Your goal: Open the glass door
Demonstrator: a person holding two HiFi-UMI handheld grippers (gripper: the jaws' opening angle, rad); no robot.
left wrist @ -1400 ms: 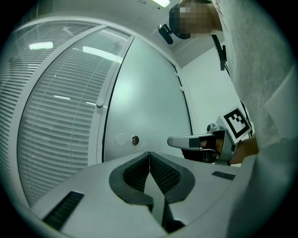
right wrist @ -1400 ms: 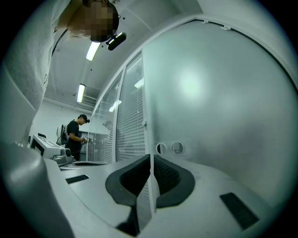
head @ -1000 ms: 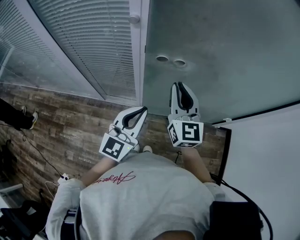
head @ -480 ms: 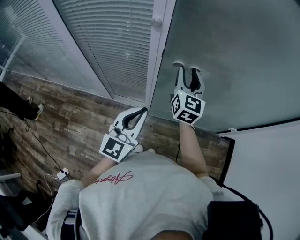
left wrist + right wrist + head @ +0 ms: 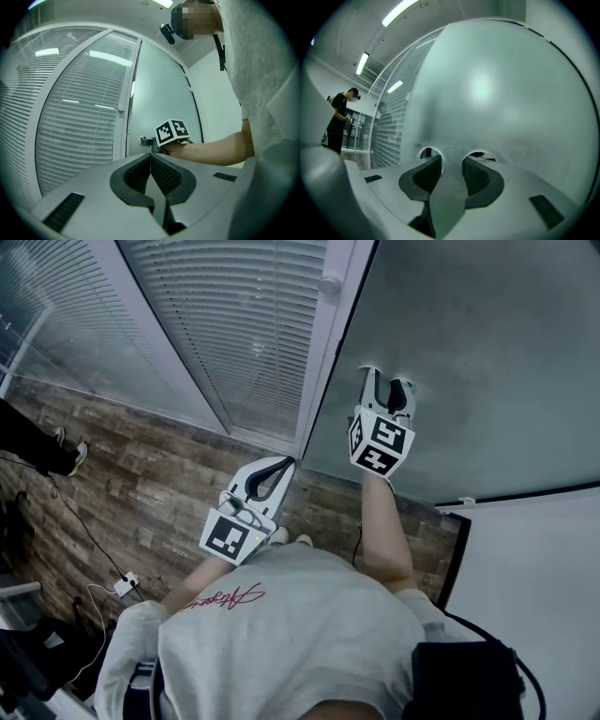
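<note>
Wood-plank flooring (image 5: 141,474) is running under a glazed wall with lowered blinds (image 5: 234,324). The frosted glass door (image 5: 469,334) is sitting just to the right of that wall. Its edge is lying flush against the white frame (image 5: 323,381), so it is looking shut, with no gap showing.

The right gripper (image 5: 388,381) is reaching level to the pane. Its jaws, having just been closing a little from their widest, are standing well apart with their tips poking into the two round holes (image 5: 427,152) cut in the glass. The strip of glass between the holes is sitting between them, and the pads are looking pressed against it.

The left gripper (image 5: 287,462) is hanging near the body, its jaws meeting tip to tip on nothing.

By my reading the reach and the hold are being finished, while the swing of the door itself is not yet begun.
</note>
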